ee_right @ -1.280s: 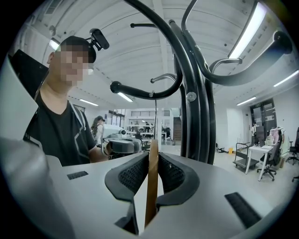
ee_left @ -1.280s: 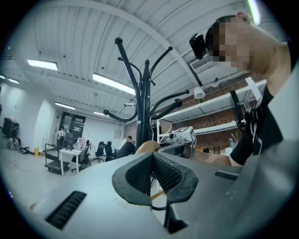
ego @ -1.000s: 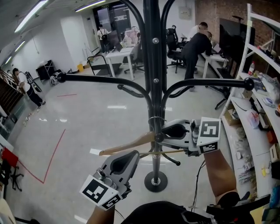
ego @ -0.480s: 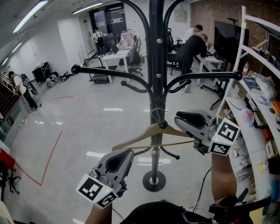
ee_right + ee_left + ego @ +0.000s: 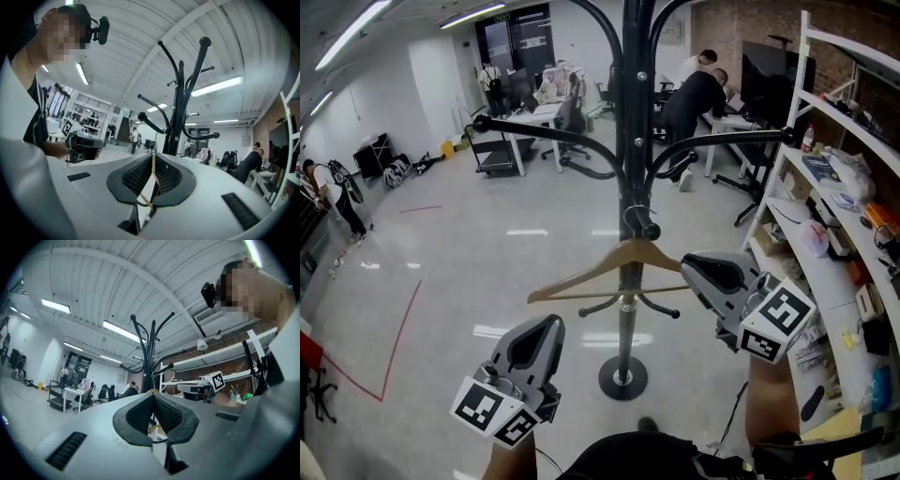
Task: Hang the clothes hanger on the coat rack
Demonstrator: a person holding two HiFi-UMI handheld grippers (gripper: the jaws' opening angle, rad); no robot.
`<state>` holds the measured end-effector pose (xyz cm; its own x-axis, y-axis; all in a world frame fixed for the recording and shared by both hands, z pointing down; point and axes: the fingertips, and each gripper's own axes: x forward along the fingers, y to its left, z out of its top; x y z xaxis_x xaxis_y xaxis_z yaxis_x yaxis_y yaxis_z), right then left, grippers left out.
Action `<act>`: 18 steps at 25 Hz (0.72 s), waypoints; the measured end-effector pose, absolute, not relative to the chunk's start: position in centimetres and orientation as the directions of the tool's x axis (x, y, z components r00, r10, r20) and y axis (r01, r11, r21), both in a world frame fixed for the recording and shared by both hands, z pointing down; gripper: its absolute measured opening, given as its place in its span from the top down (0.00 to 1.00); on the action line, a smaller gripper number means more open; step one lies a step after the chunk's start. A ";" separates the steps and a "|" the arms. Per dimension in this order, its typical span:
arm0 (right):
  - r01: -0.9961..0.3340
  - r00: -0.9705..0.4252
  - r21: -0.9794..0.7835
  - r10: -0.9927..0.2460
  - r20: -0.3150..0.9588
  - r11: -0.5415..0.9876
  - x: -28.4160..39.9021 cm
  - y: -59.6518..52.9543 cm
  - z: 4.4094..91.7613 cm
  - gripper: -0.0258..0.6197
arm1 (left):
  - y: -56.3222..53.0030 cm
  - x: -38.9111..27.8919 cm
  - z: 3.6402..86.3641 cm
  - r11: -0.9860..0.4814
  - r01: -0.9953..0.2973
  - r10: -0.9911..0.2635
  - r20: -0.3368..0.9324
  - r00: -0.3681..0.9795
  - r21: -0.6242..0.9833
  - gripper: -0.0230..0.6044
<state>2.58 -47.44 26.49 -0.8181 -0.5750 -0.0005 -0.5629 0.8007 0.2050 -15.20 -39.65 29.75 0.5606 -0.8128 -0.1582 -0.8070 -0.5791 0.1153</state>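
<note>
The left gripper (image 5: 546,328) is held low with its jaws together on nothing, probably kept clear of the work. The clothes hanger (image 5: 581,273) hangs by its hook from a low peg of the coat rack (image 5: 634,141), so the task looks done. The right gripper (image 5: 694,264), jaws closed and empty, sits just beside the hanger's right end, perhaps steadying it. The glossy floor (image 5: 469,253) spreads through an open office, with shelves (image 5: 825,187) at the right.
</note>
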 end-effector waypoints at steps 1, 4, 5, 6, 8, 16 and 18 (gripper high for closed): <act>-0.582 -0.804 0.197 -0.595 0.008 0.789 2.5 -47.0 26.9 0.93 | -39.4 -15.4 29.8 -0.581 -0.806 -0.811 -0.159 0.563 0.114 0.96; -0.629 -0.768 0.163 -0.640 0.014 0.760 2.3 -45.5 27.9 0.95 | -38.6 -15.9 30.0 -0.576 -0.811 -0.815 -0.157 0.558 0.105 0.96; -0.641 -0.760 0.149 -0.650 0.013 0.753 2.3 -44.9 28.1 0.95 | -38.3 -16.0 30.2 -0.572 -0.813 -0.817 -0.160 0.554 0.110 0.96; -0.651 -0.752 0.139 -0.659 0.012 0.746 2.4 -44.3 28.4 0.95 | -38.0 -16.2 30.4 -0.572 -0.811 -0.818 -0.166 0.551 0.125 0.96; -0.666 -0.739 0.130 -0.673 0.015 0.734 2.4 -43.1 28.9 0.95 | -37.4 -16.5 30.8 -0.583 -0.794 -0.811 -0.181 0.556 0.171 0.96; -0.740 -0.666 0.101 -0.746 0.022 0.664 3.2 -38.5 29.2 0.95 | -35.0 -16.1 33.7 -0.633 -0.752 -0.774 -0.122 0.621 0.183 0.96; -0.753 -0.650 0.098 -0.758 0.041 0.651 3.2 -37.2 29.9 0.95 | -34.1 -16.0 34.3 -0.653 -0.730 -0.757 -0.128 0.641 0.202 0.96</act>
<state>3.21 -37.20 29.95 -0.6505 -0.7584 0.0408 -0.7529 0.6509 0.0976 -15.99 -34.11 34.30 0.6409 -0.7569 -0.1278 -0.7304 -0.6525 0.2017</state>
